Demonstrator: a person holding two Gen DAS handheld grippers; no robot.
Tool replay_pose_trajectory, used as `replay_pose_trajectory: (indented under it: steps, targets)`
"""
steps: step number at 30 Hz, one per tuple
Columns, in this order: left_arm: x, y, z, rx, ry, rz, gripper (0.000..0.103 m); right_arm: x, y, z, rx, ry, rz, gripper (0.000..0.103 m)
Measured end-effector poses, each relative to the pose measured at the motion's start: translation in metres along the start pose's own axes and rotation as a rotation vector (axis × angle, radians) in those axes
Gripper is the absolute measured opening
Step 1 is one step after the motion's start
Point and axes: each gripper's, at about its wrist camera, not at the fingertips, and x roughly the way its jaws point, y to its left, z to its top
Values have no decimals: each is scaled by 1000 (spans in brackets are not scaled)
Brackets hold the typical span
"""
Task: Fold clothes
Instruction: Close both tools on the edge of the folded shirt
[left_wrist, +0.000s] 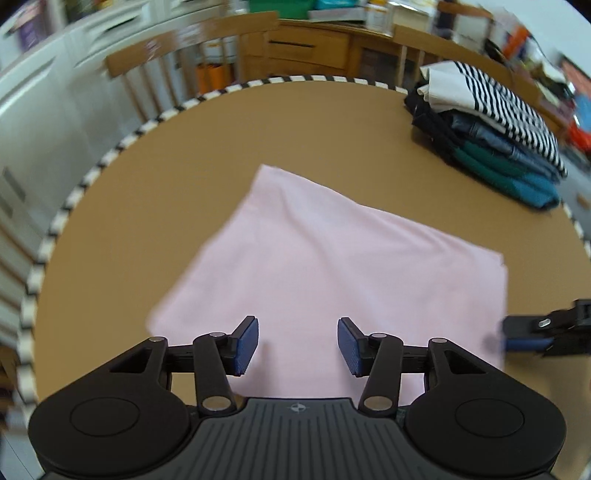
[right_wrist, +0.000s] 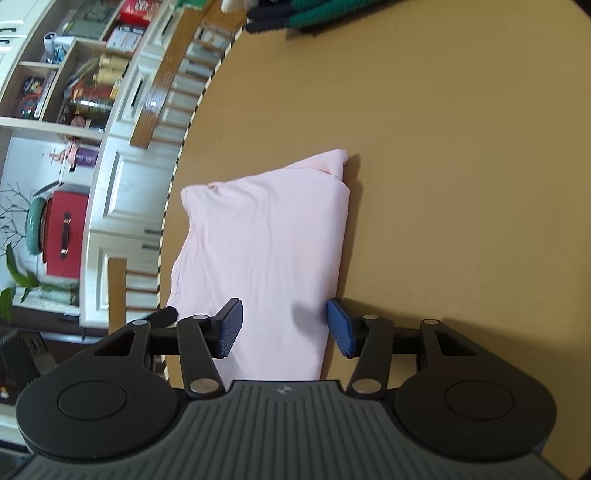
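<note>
My round tan table (left_wrist: 332, 122) bears a folded pale pink cotton garment (left_wrist: 332, 266) at centre and a stack of folded clothes (left_wrist: 495, 136) near its rim. My left gripper (left_wrist: 298, 345) and right gripper (right_wrist: 284, 328) hover over the garment, jaws apart, empty.

Both fisheye views are evenly lit by soft daylight and bend strongly at the rims. The left wrist view is smeared by motion blur beyond the jaws, most on the chairs (left_wrist: 192, 70). The right wrist view is sharper; a soft shadow edges the pink garment (right_wrist: 266, 251) ahead of its jaws.
</note>
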Motion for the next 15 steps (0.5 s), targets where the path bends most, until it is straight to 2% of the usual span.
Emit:
replay_pose_trajectory:
  steps: [2,6,8,11,15]
  targets:
    - [6,17,7,80,-7,-41,61,1,1,-5,11,-35,-8,53]
    - [27,47,24,196,11,-65,62,4,4,-9,26,-72,-25,53]
    - [37,62,34,195,36,-132,64,6,6,-10,26,-79,-39,53]
    - [54,82,47,152,95,-285,71,8,9,-10,21,-88,-54,53]
    - [68,98,58,153,110,-339,72,10,10,-11,26,-104,-58,53]
